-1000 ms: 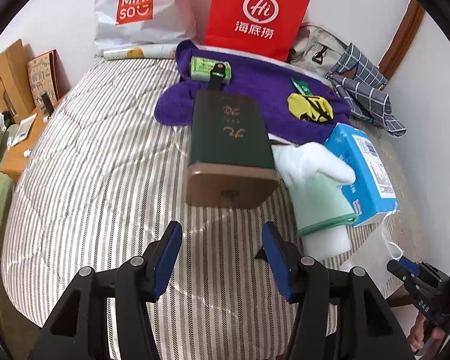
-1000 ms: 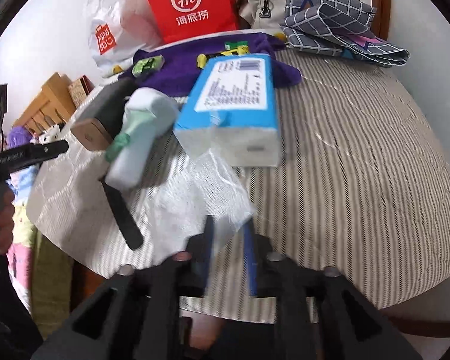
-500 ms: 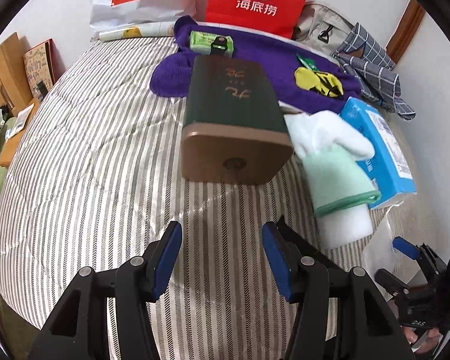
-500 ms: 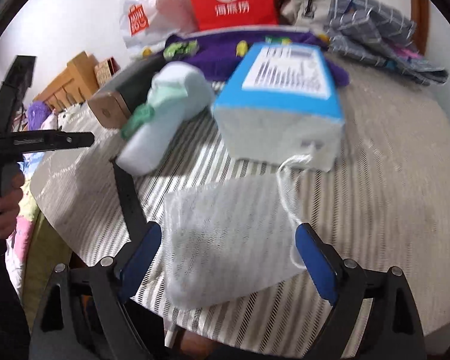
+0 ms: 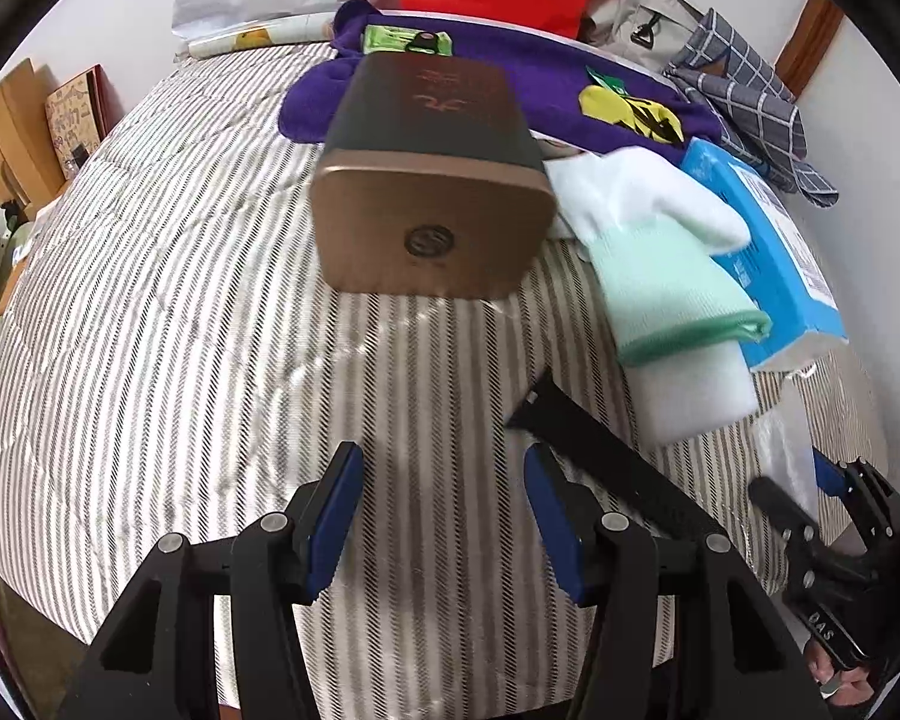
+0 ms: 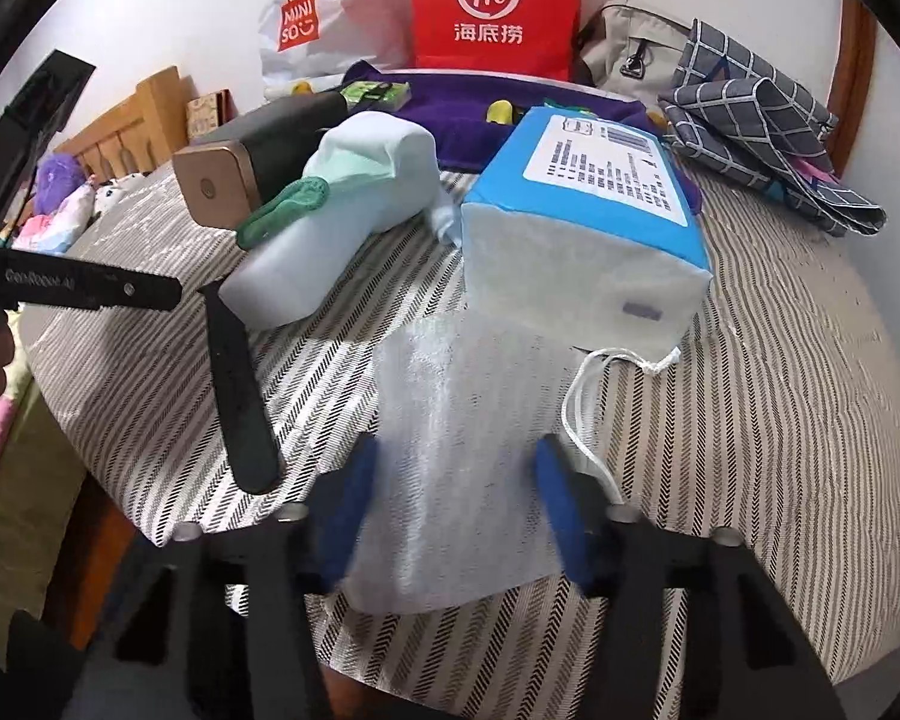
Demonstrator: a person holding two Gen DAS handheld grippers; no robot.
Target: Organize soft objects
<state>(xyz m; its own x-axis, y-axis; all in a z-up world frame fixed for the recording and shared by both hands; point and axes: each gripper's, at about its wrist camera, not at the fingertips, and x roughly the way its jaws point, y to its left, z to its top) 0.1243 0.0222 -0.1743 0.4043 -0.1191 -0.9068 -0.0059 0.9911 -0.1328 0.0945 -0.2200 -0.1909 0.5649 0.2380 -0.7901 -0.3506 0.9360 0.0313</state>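
A white mesh drawstring bag [image 6: 462, 420] lies flat on the striped bed [image 6: 780, 420]. My right gripper [image 6: 456, 480] straddles its near end; the jaws are closing and the blue pads sit at the bag's edges without visibly pressing. Beyond it lie a blue tissue pack [image 6: 588, 210] and a rolled green and white towel [image 6: 354, 192]. My left gripper [image 5: 441, 480] hangs open over bare bedding with nothing between its fingers, just short of a dark green box with a bronze end [image 5: 432, 228]. A black strap [image 5: 600, 456] lies beside its right finger.
A purple towel [image 5: 558, 84] with small items lies behind the box. A red paper bag [image 6: 492, 0], a white shop bag [image 6: 306, 18], a beige backpack [image 6: 630, 48] and a checked cloth [image 6: 762, 120] line the wall. The bed edge runs just under both grippers.
The right gripper let go of the mesh bag, spread wide, and has narrowed again around it as it lies flat. The left gripper sank toward the bed and box; the black strap came into view.
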